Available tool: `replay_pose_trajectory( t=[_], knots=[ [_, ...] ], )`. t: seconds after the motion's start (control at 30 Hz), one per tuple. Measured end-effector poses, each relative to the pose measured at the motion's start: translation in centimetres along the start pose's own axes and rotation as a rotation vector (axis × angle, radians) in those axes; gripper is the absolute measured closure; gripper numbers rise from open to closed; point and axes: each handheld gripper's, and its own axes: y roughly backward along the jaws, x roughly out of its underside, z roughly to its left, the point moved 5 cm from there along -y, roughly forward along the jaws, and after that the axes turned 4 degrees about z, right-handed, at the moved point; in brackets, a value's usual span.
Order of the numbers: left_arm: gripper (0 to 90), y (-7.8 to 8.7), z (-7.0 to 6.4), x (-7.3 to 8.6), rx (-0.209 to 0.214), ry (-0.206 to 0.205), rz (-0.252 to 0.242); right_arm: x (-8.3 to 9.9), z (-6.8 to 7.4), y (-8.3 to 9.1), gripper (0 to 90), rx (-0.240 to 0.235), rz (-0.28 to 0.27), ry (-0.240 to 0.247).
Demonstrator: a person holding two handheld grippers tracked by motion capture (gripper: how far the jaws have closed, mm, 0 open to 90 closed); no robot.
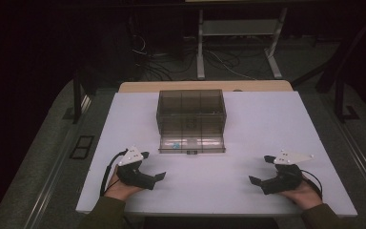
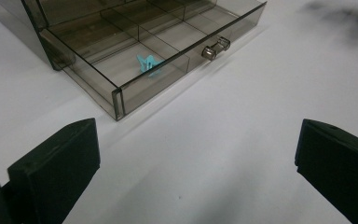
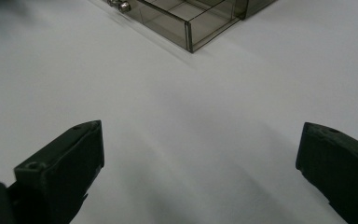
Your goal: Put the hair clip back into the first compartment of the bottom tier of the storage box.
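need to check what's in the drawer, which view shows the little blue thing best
The left gripper view: the small blue thing lies close up in a front compartment of the open drawer, seen clearly through the wall. The high view shows it as a tiny blue speck. The right gripper view catches just a drawer corner.

Open left claw [image 2: 196, 168] faces pulled-out drawer [image 2: 168, 65] holding what looks like 1 blue clip [image 2: 148, 64].

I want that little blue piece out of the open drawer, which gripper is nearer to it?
Left. The left gripper sits just in front and left of the blue piece in the drawer; the right gripper is far off to its right, across the table.
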Motion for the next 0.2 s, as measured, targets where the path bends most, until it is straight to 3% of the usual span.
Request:
replay_pose_trajectory(
  t=[0.2],
  knots=[
    [0.0,-0.10,-0.06,0.03,-0.003,-0.002,0.006,0.01,0.02,0.02,0.4,-0.001,0.000,0.000]
  ],
)
